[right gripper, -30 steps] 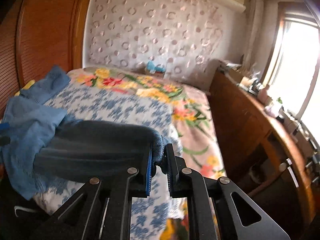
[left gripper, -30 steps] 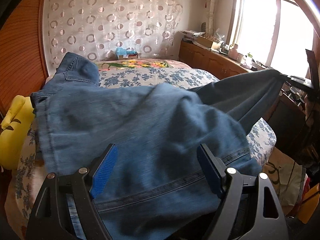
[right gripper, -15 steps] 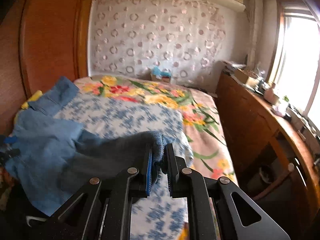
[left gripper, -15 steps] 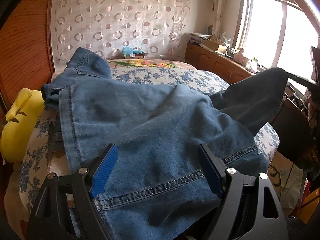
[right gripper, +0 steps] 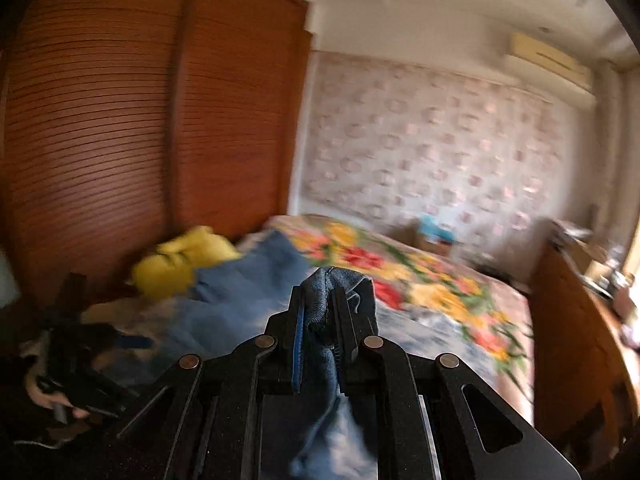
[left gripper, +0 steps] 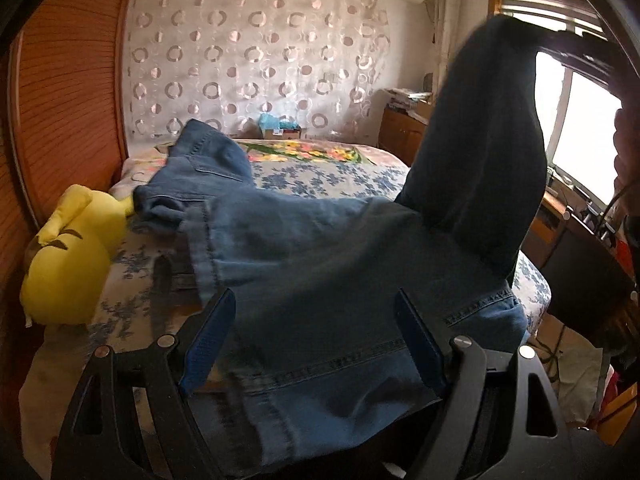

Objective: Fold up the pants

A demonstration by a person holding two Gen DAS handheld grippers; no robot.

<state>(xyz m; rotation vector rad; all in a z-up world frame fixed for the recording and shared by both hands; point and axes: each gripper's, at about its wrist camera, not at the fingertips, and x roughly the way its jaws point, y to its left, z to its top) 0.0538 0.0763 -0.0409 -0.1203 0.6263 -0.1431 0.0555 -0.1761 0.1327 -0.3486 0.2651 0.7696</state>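
Pants (left gripper: 304, 264) lie on the bed (left gripper: 320, 178), a plush toy (left gripper: 68, 264) seemingly touching their left edge.

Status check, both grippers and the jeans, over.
Right gripper shut on a jeans leg, lifted off the bed. Left gripper open, straddling the waistband end. Yellow plush toy beside the jeans, not blocking.

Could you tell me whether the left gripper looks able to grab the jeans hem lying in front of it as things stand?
Probably yes. The left gripper is open, and the jeans hem already lies between its fingers with nothing on top of it. The right gripper holds the other leg end up and off to the side.
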